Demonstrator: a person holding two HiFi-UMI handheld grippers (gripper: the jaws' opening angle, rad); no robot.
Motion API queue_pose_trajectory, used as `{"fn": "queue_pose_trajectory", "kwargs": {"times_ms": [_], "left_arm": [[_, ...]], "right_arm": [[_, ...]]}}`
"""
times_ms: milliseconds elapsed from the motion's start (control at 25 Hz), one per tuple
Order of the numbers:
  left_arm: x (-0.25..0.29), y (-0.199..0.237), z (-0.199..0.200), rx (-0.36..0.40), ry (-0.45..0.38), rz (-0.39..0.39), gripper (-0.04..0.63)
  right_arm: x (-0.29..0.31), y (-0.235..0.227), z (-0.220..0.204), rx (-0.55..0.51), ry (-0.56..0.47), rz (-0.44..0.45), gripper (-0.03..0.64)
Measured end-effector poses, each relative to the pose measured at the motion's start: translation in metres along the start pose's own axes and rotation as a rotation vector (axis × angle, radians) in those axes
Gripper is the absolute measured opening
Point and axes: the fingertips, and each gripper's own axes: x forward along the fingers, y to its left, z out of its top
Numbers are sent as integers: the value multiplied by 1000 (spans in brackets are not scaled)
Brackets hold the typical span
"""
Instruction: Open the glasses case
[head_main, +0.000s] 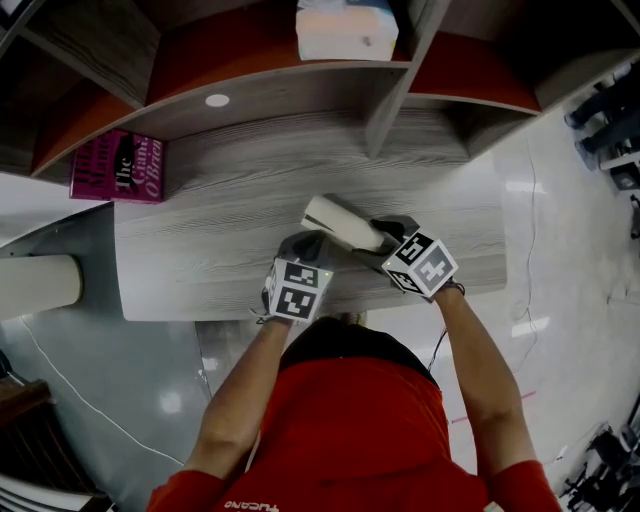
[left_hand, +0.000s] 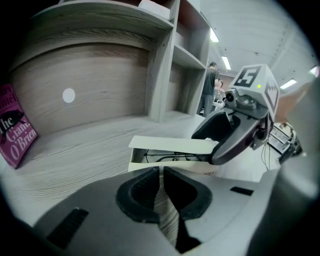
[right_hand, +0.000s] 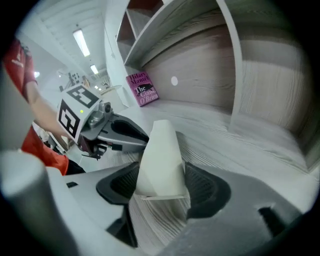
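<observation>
My right gripper (head_main: 385, 240) clamps 1 end of the white glasses case (head_main: 340, 222), lid ajar, mid-frame on the wooden desk (head_main: 220, 240), my left gripper (left_hand: 161, 192) nearly closed and empty just beside it, a pink book (head_main: 118, 166) at far left.

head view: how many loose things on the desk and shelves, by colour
white: 2 (case, box)
pink: 1 (book)
total: 3

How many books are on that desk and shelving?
1: a pink book at the wooden desk's far left end. The shelves above are partly out of view, so more may be hidden.
</observation>
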Motion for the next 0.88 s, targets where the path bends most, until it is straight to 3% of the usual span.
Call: {"fn": "queue_pose_trajectory", "kwargs": {"times_ms": [400, 560, 720, 880], "left_arm": [[0, -1, -1, 15, 28, -20, 11], [1, 0, -1, 21, 26, -22, 11], [1, 0, -2, 23, 31, -27, 12], [0, 0, -2, 19, 29, -29, 11]], "right_arm": [[-13, -16, 9, 224, -112, 69, 276], [-20, -23, 15, 233, -142, 50, 250], [-28, -36, 17, 222, -154, -4, 139], [-29, -43, 14, 228, -155, -35, 112]]}}
